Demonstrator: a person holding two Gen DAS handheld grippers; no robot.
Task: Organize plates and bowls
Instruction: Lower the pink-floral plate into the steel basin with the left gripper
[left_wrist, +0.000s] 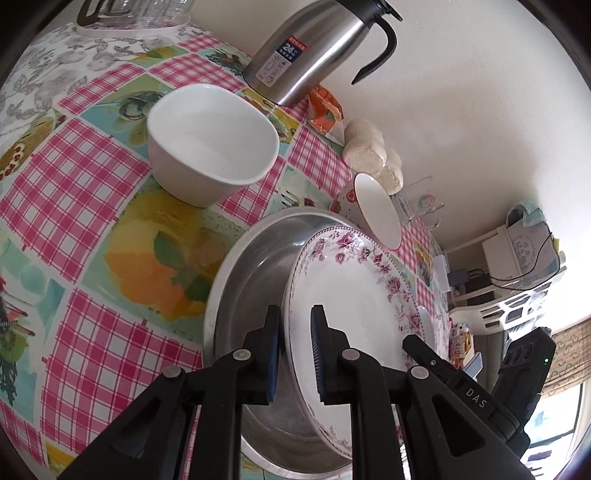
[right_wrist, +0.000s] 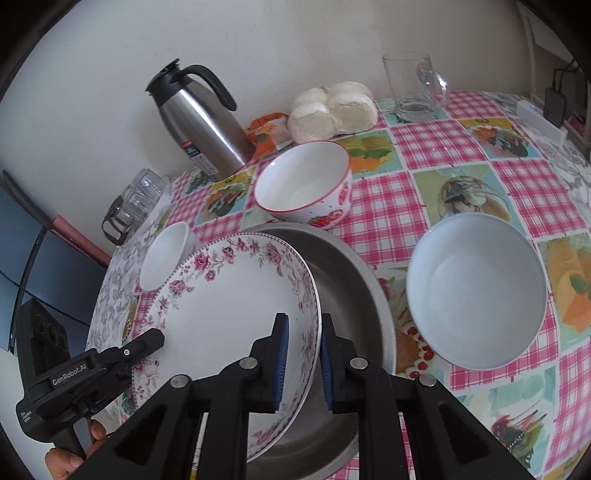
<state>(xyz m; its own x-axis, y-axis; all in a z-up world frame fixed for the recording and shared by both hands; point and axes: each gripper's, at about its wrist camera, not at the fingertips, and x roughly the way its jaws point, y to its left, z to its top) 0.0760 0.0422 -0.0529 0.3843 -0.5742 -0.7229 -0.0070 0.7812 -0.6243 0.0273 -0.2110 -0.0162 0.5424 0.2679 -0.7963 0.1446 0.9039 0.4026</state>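
Note:
A floral-rimmed white plate (left_wrist: 351, 295) (right_wrist: 229, 306) is held tilted over a steel pan (left_wrist: 255, 258) (right_wrist: 351, 295). My left gripper (left_wrist: 295, 354) is shut on the plate's rim at one side; it also shows in the right wrist view (right_wrist: 144, 350). My right gripper (right_wrist: 302, 358) is shut on the opposite rim; it also shows in the left wrist view (left_wrist: 424, 350). A plain white bowl (left_wrist: 210, 144) (right_wrist: 166, 254), a red-rimmed strawberry bowl (left_wrist: 373, 210) (right_wrist: 306, 184) and a pale blue bowl (right_wrist: 476, 291) stand around the pan.
A steel thermos jug (left_wrist: 314, 48) (right_wrist: 203, 125), a bag of white buns (left_wrist: 373, 151) (right_wrist: 332, 110), an orange packet (right_wrist: 269, 133) and a glass mug (right_wrist: 413, 88) stand by the wall. Glassware (right_wrist: 133, 206) sits at the table's end. A checked tablecloth (left_wrist: 74, 184) covers the table.

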